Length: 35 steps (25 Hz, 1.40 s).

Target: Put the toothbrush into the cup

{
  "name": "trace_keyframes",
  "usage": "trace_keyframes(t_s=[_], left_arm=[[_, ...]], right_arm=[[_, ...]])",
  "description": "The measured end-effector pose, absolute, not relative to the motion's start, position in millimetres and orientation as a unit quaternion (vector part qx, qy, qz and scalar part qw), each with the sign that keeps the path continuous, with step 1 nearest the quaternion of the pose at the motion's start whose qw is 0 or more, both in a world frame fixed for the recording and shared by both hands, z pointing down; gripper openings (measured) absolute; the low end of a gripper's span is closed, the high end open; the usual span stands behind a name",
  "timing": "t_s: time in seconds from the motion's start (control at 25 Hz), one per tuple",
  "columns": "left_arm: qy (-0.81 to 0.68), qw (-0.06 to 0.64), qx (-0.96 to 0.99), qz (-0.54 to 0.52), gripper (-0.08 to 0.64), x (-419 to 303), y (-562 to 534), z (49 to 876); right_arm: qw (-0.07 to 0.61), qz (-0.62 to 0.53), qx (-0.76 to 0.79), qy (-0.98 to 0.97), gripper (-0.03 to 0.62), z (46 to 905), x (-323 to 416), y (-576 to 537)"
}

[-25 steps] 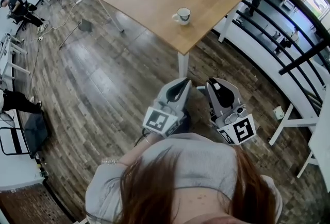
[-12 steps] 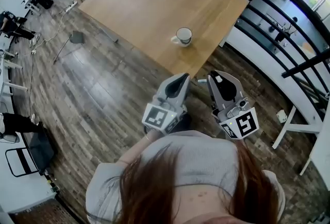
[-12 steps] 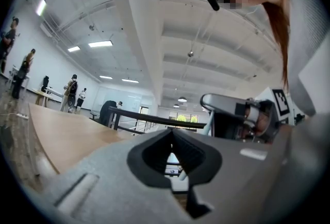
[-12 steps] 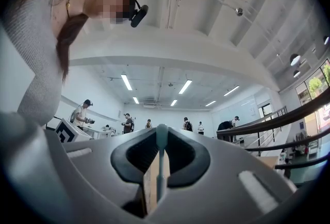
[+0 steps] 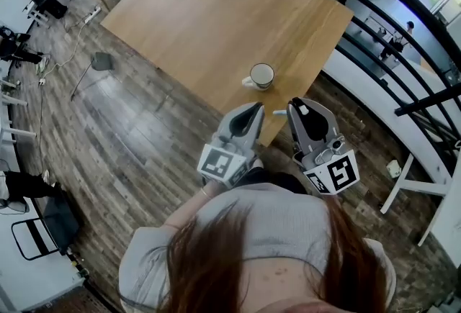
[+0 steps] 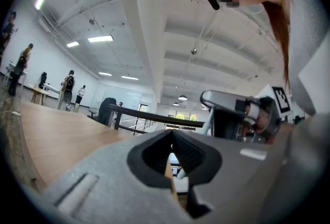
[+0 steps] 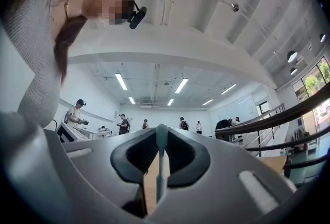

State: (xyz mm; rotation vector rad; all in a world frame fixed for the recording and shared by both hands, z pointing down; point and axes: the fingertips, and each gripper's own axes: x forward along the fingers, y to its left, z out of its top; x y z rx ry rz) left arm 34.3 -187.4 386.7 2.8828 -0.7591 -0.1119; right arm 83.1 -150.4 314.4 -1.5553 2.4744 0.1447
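A wooden table (image 5: 202, 24) stands on plank floor (image 5: 122, 139) beside black railing (image 5: 432, 96).

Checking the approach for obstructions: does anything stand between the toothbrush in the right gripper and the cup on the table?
Nothing visible does. The right gripper clamps the toothbrush near the corner of the table. Only bare wood lies between it and the cup.
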Motion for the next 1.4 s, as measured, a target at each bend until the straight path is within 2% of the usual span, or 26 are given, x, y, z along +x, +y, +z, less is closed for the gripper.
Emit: trace_keyframes(t_s=[0.16, 0.6, 0.92, 1.16, 1.4], left_arm=[[-0.245, 0.090, 0.965, -0.041, 0.003, 49, -188, 389], [-0.274, 0.065, 0.958, -0.057, 0.003, 59, -207, 371], [-0.309, 0.069, 0.947, -0.050, 0.003, 42, -213, 375], [-0.346, 0.075, 0.934, -0.050, 0.003, 23, -209, 375], [-0.377, 0.078, 0.922, -0.041, 0.003, -2, -201, 379]], right_arm=[[0.104, 0.041, -0.527, 0.842, 0.035, 319, 94, -155], [0.109, 0.054, -0.501, 0.857, 0.035, 300, 113, -174], [0.101, 0.071, -0.489, 0.864, 0.035, 300, 116, -210], [0.054, 0.063, -0.488, 0.869, 0.034, 345, 115, -265], [0.036, -0.024, -0.489, 0.871, 0.034, 412, 102, -305]])
